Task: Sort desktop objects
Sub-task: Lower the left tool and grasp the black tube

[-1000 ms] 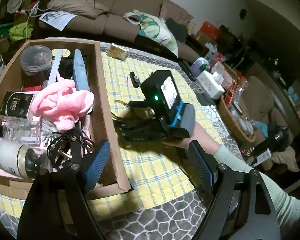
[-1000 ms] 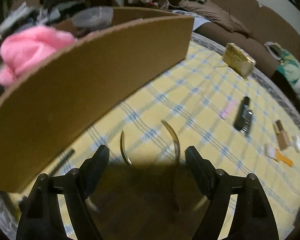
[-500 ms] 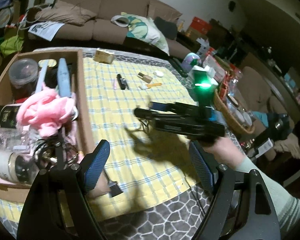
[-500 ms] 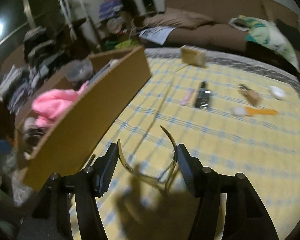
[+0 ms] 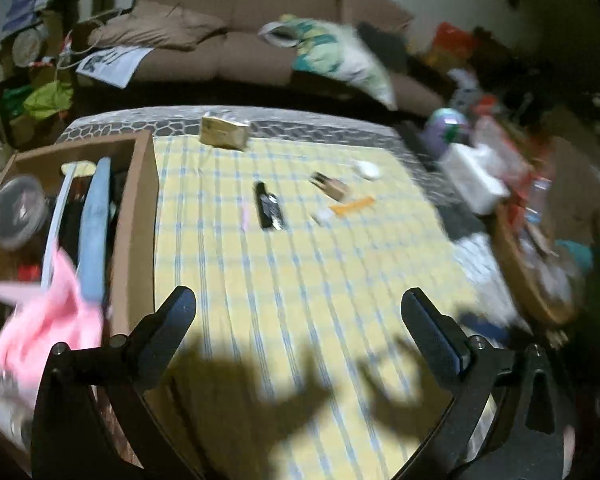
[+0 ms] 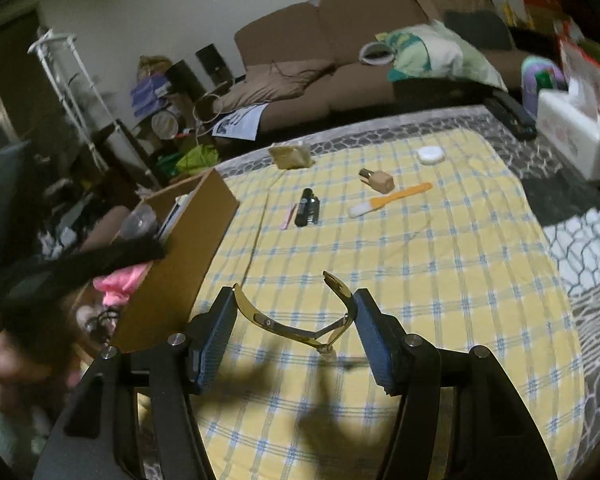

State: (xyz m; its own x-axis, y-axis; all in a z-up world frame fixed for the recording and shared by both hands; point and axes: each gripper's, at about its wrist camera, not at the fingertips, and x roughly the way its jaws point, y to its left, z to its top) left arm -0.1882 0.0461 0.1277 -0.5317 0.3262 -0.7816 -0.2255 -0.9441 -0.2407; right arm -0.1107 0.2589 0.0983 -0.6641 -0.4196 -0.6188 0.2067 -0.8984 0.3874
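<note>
My right gripper [image 6: 294, 300] is shut on a thin gold eyeglass frame [image 6: 260, 318]; its two arms are pinched between the blue pads, above the yellow checked cloth [image 6: 440, 272]. My left gripper [image 5: 298, 298] hovers over the same cloth, jaws opening wide, nothing between them. The cardboard box [image 5: 134, 216] at the left holds a pink cloth [image 5: 48, 320], a round container and other items. Still on the cloth lie a black item [image 6: 307, 207], a small bottle [image 6: 378, 179], an orange-handled brush [image 6: 392, 199], a white lid [image 6: 431, 155] and a gold packet [image 6: 291, 156].
A white tissue box [image 6: 576, 140] and a wicker basket [image 5: 528, 280] crowd the table's right side. A brown sofa [image 6: 340, 60] stands behind the table. In the right wrist view the other gripper [image 6: 80, 264] and a hand show blurred over the box [image 6: 180, 264].
The right gripper closed on the gold frame, lifted it off the cloth and rolled level. The left gripper swung right from the box toward the cloth, and its jaws widened.
</note>
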